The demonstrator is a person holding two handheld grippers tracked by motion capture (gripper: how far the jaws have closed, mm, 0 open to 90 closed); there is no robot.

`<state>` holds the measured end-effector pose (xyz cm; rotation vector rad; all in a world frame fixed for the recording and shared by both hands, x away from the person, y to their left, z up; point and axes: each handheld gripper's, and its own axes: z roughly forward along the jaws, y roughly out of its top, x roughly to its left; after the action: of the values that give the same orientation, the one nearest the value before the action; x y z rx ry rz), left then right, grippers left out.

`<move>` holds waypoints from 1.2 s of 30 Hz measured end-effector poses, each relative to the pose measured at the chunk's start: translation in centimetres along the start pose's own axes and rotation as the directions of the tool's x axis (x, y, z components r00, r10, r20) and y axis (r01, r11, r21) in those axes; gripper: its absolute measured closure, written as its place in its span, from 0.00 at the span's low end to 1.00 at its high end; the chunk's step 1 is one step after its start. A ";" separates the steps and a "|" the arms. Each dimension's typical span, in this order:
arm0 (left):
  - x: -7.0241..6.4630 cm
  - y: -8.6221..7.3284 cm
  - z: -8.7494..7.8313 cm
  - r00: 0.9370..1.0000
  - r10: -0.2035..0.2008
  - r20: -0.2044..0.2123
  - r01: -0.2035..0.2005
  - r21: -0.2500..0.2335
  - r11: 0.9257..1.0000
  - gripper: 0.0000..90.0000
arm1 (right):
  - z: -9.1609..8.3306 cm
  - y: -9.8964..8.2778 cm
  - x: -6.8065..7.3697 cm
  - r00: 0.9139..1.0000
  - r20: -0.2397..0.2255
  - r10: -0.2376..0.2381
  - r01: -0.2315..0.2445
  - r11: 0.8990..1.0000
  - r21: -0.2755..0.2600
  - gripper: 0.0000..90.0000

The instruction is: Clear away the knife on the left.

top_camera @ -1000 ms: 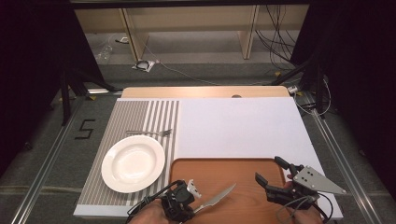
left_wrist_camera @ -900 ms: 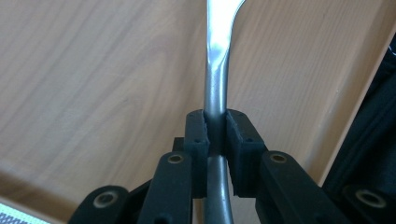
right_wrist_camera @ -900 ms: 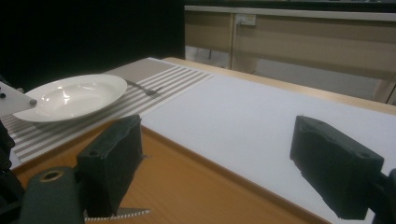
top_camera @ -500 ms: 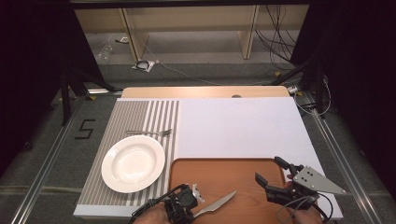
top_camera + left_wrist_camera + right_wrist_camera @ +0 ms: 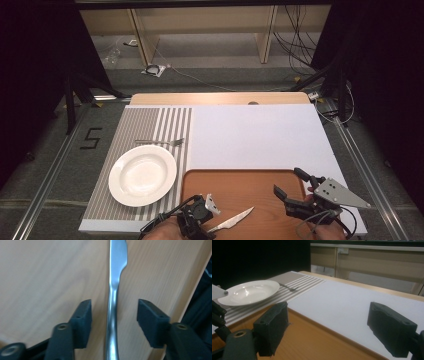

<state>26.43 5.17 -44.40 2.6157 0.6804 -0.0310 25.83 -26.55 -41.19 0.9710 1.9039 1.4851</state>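
At the near edge of the table (image 5: 260,130) we see a brown wooden tray (image 5: 250,187), and on it, toward its near left corner, a table knife (image 5: 231,220) lying flat with its blade pointing away and to the right. Our left gripper (image 5: 202,222) sits over the knife's handle end; its jaws have just been opening and now stand apart, the handle (image 5: 111,322) running up between the two pads with a gap on either side, neither pad pressing on it. In the left gripper view the blade (image 5: 118,257) lies on the tray's wood grain beyond the pads. Our right gripper (image 5: 290,187) hangs over the tray's right edge, jaws wide apart and nothing between them. In the right gripper view the pads frame the tray's far rim and the white mat (image 5: 352,302) past it. A white plate (image 5: 142,175) rests on the striped mat (image 5: 150,122) at the table's left side, just beside the tray's left edge. A fork (image 5: 160,142) lies on the same striped mat just beyond the plate, well apart from the knife.
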 end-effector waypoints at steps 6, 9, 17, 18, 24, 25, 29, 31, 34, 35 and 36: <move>-0.7 0.2 0.1 0.998 0.055 -0.017 -0.056 -0.073 0.996 0.55 | 0.0 0.0 0.0 1.000 0.002 -0.001 0.001 1.000 0.005 0.20; -1.1 0.2 0.3 0.996 0.090 -0.028 -0.092 -0.099 0.991 0.71 | 0.0 0.0 0.0 1.000 0.001 0.000 0.000 1.000 0.001 0.20; -1.7 0.4 1.5 0.989 0.140 -0.042 -0.144 -0.119 0.982 0.98 | 0.0 0.0 0.0 1.000 0.000 0.001 -0.001 1.000 0.002 0.20; -1.7 0.4 1.6 0.989 0.140 -0.041 -0.144 -0.120 0.982 0.99 | 0.0 0.0 0.0 1.000 0.001 0.000 0.000 1.000 -0.001 0.20; -1.8 0.4 2.2 0.988 0.148 -0.041 -0.151 -0.112 0.982 0.99 | 0.0 0.0 0.0 1.000 0.000 0.001 -0.001 1.000 0.000 0.20; -1.8 0.4 2.3 0.988 0.148 -0.042 -0.152 -0.109 0.982 0.99 | 0.0 0.0 0.0 1.000 0.001 0.000 0.000 1.000 -0.002 0.20; -1.7 0.4 2.6 0.987 0.149 -0.056 -0.154 -0.099 0.983 0.99 | 0.0 0.0 0.0 1.000 0.001 0.000 0.000 1.000 -0.001 0.20; -1.6 0.4 2.6 0.988 0.146 -0.051 -0.151 -0.100 0.984 0.99 | 0.0 0.0 0.0 1.000 0.000 0.001 -0.001 1.000 -0.001 0.20; -1.5 0.4 2.6 0.988 0.144 -0.054 -0.149 -0.100 0.984 0.99 | 0.0 0.0 0.0 1.000 0.001 0.000 0.000 1.000 0.000 0.20; -1.5 0.4 2.6 0.988 0.143 -0.055 -0.148 -0.099 0.984 0.99 | 0.0 0.0 0.0 1.000 0.002 -0.001 0.001 1.000 -0.002 0.20; -1.4 0.4 2.6 0.988 0.142 -0.056 -0.147 -0.098 0.984 0.99 | 0.0 0.0 0.0 1.000 0.002 -0.001 0.001 1.000 -0.001 0.20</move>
<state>25.55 3.14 -46.43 2.5672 0.4931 0.1092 25.84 -26.54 -41.19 0.9700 1.9018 1.4842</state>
